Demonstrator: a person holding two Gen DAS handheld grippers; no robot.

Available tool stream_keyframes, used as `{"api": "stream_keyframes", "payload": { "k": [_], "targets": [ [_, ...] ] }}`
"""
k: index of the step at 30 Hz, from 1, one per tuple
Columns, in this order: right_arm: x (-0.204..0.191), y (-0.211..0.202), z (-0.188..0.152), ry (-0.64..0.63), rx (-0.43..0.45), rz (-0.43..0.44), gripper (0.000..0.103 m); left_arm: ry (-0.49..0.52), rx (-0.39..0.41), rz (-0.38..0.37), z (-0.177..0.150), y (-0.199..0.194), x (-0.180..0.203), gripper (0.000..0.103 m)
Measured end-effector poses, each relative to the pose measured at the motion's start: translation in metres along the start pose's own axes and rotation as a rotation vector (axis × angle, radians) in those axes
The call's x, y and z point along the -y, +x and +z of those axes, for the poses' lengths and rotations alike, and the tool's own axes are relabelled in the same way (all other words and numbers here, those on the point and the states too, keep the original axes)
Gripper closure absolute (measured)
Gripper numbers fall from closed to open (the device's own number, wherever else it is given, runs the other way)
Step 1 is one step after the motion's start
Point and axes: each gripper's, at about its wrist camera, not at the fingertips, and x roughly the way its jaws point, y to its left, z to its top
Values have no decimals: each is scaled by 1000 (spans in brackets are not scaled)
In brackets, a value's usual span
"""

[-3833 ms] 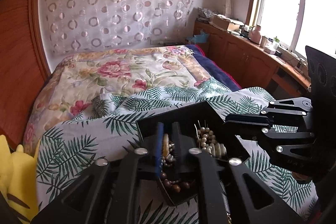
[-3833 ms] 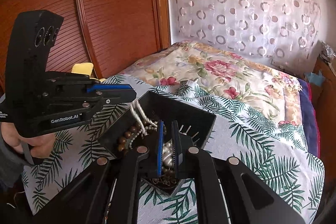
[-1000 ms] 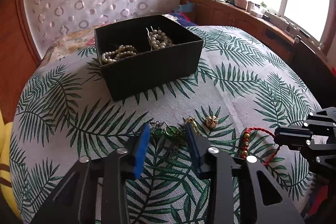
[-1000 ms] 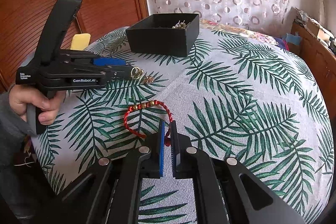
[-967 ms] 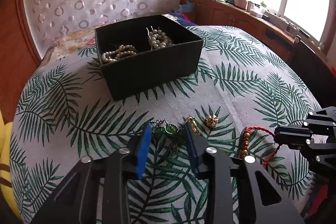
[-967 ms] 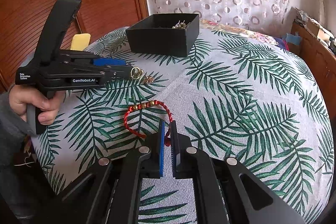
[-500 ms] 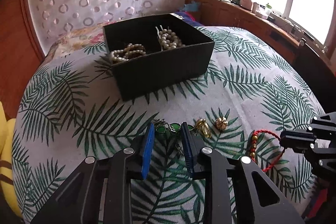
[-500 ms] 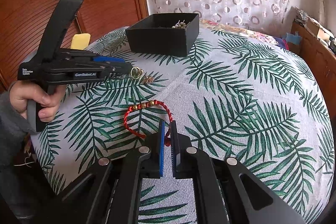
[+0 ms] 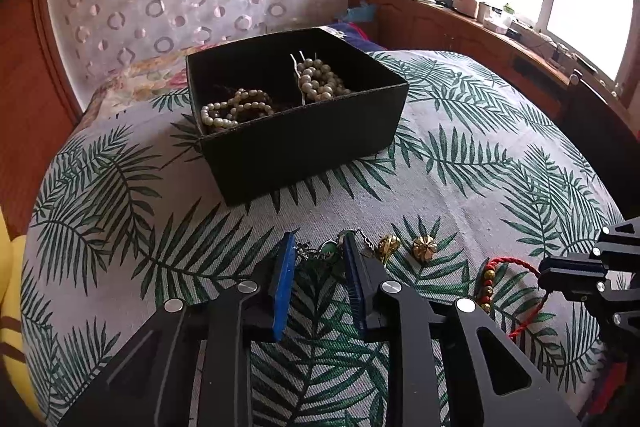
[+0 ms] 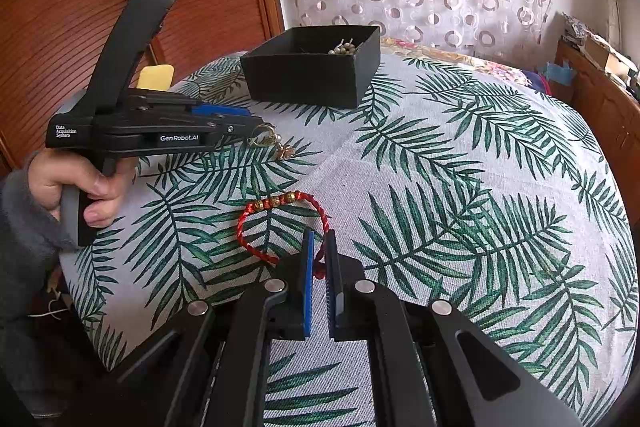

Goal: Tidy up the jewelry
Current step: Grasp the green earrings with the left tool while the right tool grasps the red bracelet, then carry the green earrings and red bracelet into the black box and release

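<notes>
A black divided box [image 9: 304, 143] holds pearl and bead strands; it also shows in the right wrist view [image 10: 316, 75]. My left gripper [image 9: 318, 251] is open, its fingers on either side of a green-stone chain piece [image 9: 329, 250] lying on the cloth. Two gold pieces [image 9: 425, 247] lie just right of it. My right gripper [image 10: 319, 239] has its fingers nearly together around the cord of a red bracelet with gold beads [image 10: 276, 205], which lies on the cloth; it also shows in the left wrist view [image 9: 504, 277].
The palm-leaf cloth [image 10: 460, 187] covers a rounded surface that drops off at its edges. A yellow object [image 10: 156, 75] sits at the far left. A wooden wardrobe [image 10: 80, 7] and a bed [image 9: 132, 83] lie behind.
My left gripper has moved forward over the green-stone chain piece and its jaws have narrowed around it. The right gripper has stayed at the red bracelet.
</notes>
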Motion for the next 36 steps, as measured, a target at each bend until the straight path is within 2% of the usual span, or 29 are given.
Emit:
{"api": "stream_keyframes", "payload": {
  "k": [7,8,9,22,31,36],
  "targets": [
    [-1,1,0,-9,-3,-5,97,-10,9,-13,-6,-8,-6,89],
    [-1,1,0,-11,-3,-7,97,-15,12,-16,-7,-10,-7,97],
    [-2,1,1,-13,-1,-12,97,-24,17,-18,-8,-12,-9,100],
    [-1,-14,23,-31,58,-24,97,-41,115,-49,0,-56,-11,100],
    [-4,-26,53,-69,119,-29,97,-27,203,-42,30,-89,-6,100],
    [-6,-28,80,-95,157,-31,97,-19,238,-23,50,-99,-7,100]
  ]
}}
